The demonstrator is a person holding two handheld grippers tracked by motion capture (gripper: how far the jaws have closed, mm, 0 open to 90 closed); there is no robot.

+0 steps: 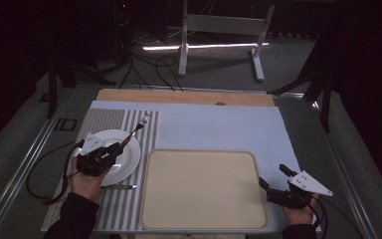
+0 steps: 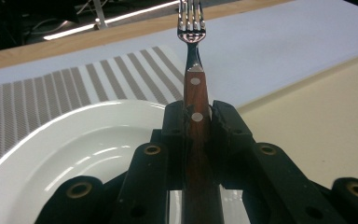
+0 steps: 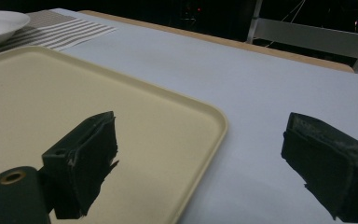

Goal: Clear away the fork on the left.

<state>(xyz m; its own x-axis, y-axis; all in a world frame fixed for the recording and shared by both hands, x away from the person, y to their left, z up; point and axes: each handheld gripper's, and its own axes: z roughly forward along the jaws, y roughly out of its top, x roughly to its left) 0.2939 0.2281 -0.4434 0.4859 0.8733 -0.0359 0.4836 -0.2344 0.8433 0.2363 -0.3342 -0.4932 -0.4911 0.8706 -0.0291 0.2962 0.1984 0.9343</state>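
Fork [image 2: 194,79] with a riveted wooden handle and steel tines sits pinched in the left gripper [image 1: 121,148], over the white plate [image 1: 129,162] at centre left of the high view. That hand [image 1: 87,181] reaches in from the lower left, pointing toward the upper right. The left gripper view reveals the rivets — the high view shows the right gripper [image 1: 274,178], jaws spread, at the beige tray [image 1: 204,219].

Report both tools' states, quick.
Left tool: shut on the wooden-handled steel fork, over the round white plate.
Right tool: open, holding nothing.
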